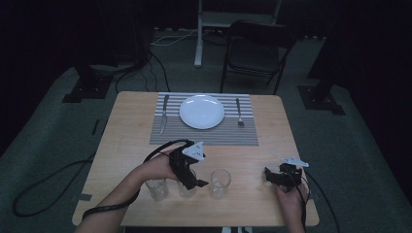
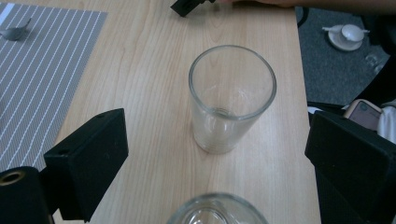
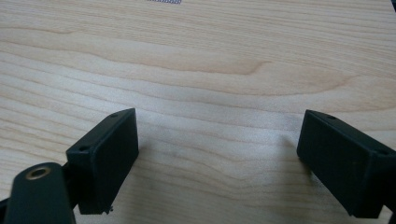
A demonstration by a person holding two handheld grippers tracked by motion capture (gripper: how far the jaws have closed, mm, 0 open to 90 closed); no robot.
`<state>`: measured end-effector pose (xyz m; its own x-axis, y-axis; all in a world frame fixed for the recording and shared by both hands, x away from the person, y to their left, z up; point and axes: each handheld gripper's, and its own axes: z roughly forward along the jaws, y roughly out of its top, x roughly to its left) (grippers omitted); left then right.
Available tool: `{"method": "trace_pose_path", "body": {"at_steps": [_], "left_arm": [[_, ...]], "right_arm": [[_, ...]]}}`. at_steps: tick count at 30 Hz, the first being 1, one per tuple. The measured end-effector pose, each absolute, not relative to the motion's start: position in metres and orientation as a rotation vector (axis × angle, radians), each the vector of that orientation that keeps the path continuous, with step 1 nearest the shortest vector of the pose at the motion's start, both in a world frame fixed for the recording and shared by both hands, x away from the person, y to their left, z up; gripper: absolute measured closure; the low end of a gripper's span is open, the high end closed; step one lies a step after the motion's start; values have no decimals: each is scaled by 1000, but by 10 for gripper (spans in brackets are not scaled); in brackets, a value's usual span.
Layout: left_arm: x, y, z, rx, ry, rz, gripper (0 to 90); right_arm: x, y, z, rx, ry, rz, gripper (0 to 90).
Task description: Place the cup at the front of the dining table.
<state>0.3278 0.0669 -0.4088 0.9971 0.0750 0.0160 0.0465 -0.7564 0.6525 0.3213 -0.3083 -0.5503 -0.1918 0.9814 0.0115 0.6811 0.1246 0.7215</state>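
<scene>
Three clear drinking glasses stand upright in a row along the near edge of the tabletop [image 1: 127,127], a little left of its middle. All three are empty, with the mouth up. The left glass [image 1: 156,189] and the middle glass [image 1: 185,190] stand close to each other. The right glass [image 1: 219,184] stands a bit apart from them. It has straight walls that narrow slightly toward a thick base.

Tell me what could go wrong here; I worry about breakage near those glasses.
The open left gripper sits over the middle glass of a tight row; closing or swinging it could knock the right glass or the left glass. The row also stands near the table's front edge, so a bumped glass might fall.
</scene>
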Motion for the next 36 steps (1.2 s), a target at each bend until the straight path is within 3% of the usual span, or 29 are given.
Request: {"method": "trace_pose_path", "body": {"at_steps": [28, 30, 36], "left_arm": [[328, 5, -427, 2620, 7, 9, 66], [327, 3, -428, 2625, -5, 14, 140], [327, -3, -433, 2678, -8, 33, 196]], "right_arm": [[321, -308, -550, 1601, 1934, 836, 124], [321, -308, -550, 1601, 1934, 836, 124], [321, -308, -550, 1601, 1934, 837, 124]]}}
